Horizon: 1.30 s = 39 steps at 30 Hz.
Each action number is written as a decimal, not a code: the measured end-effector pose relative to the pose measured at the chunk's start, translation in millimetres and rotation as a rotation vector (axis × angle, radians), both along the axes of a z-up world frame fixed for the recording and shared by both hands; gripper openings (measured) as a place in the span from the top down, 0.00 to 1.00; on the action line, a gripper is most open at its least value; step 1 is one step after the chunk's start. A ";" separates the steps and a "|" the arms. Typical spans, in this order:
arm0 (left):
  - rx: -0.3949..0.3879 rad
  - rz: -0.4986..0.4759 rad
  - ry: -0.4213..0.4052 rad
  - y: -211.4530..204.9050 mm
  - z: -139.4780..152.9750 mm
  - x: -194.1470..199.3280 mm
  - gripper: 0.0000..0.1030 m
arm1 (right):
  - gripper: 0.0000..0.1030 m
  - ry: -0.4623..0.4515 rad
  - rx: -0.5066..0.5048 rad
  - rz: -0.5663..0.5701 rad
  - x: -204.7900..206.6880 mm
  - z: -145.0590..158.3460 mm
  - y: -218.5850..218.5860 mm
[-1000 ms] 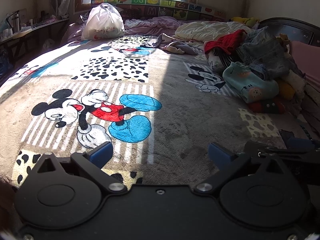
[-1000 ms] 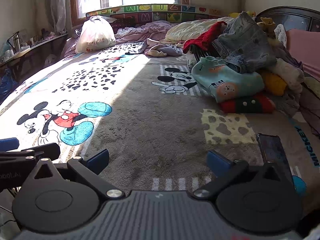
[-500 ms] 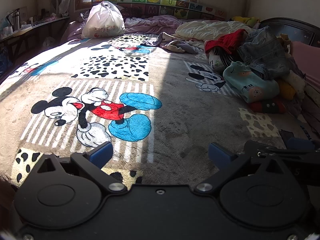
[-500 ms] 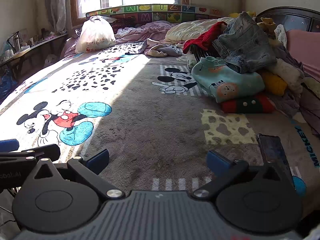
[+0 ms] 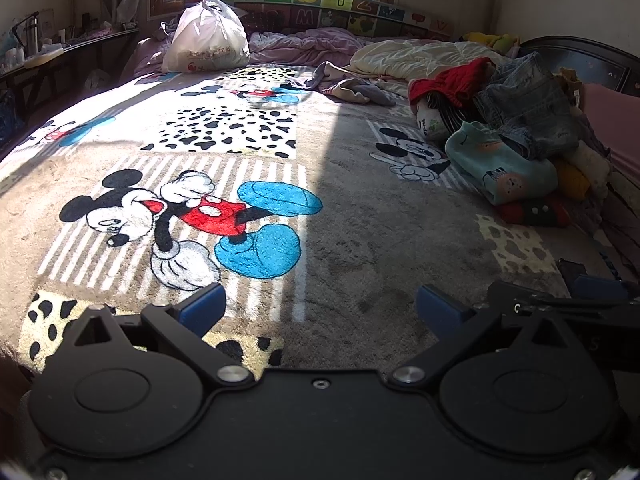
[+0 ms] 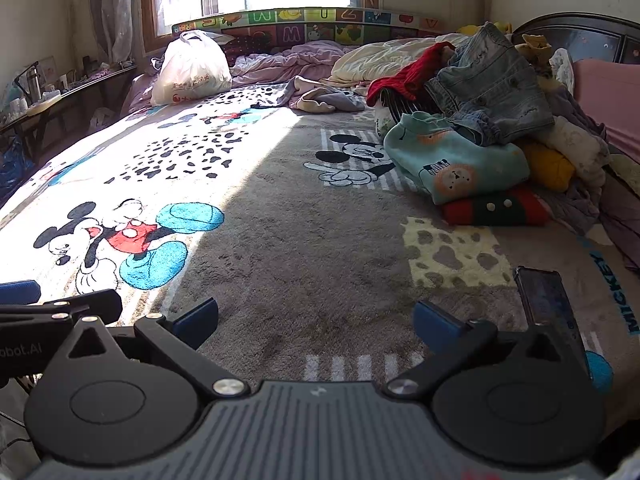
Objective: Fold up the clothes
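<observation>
A heap of unfolded clothes (image 5: pixel 516 136) (image 6: pixel 480 128) lies at the right side of the bed: a denim garment (image 6: pixel 492 88) on top, a red top (image 6: pixel 408 74), a mint sweatshirt (image 6: pixel 452 164) with a bear print, a yellow piece and a red-green knit (image 6: pixel 496 212). My left gripper (image 5: pixel 320 304) hovers open over the cartoon-mouse blanket (image 5: pixel 360 220), holding nothing. My right gripper (image 6: pixel 316 316) is open too, empty, low over the blanket (image 6: pixel 300 240), well short of the heap. Each gripper shows at the edge of the other's view.
A dark phone (image 6: pixel 548 300) lies on the blanket by my right gripper's right finger. A white plastic bag (image 5: pixel 206 38) and crumpled bedding (image 5: pixel 416 56) sit at the far end under the window. A shelf (image 5: pixel 60 56) runs along the left wall; a dark headboard (image 6: pixel 588 36) stands at right.
Both views have shifted only slightly; the grippers stay open and nothing on the bed has moved.
</observation>
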<state>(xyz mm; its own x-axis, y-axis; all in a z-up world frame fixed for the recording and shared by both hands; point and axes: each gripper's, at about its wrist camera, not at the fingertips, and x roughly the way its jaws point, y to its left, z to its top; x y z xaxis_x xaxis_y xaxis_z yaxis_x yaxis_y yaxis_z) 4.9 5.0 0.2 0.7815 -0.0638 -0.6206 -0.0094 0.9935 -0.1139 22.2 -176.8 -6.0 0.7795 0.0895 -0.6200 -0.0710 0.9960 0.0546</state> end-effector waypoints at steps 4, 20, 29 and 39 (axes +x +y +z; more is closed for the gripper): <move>0.000 0.000 0.001 1.9 1.1 0.5 0.00 | 0.00 0.001 0.000 -0.002 -0.2 0.6 1.4; -0.001 0.001 0.003 0.8 -0.9 1.3 0.00 | 0.00 0.004 0.001 -0.003 0.5 -0.7 0.7; 0.003 -0.006 0.015 -0.9 -5.3 6.6 0.00 | 0.00 0.010 0.003 -0.006 2.2 -4.7 -1.4; -0.099 -0.128 -0.023 -24.5 13.5 41.2 0.00 | 0.00 -0.018 0.071 -0.089 14.7 -10.2 -41.1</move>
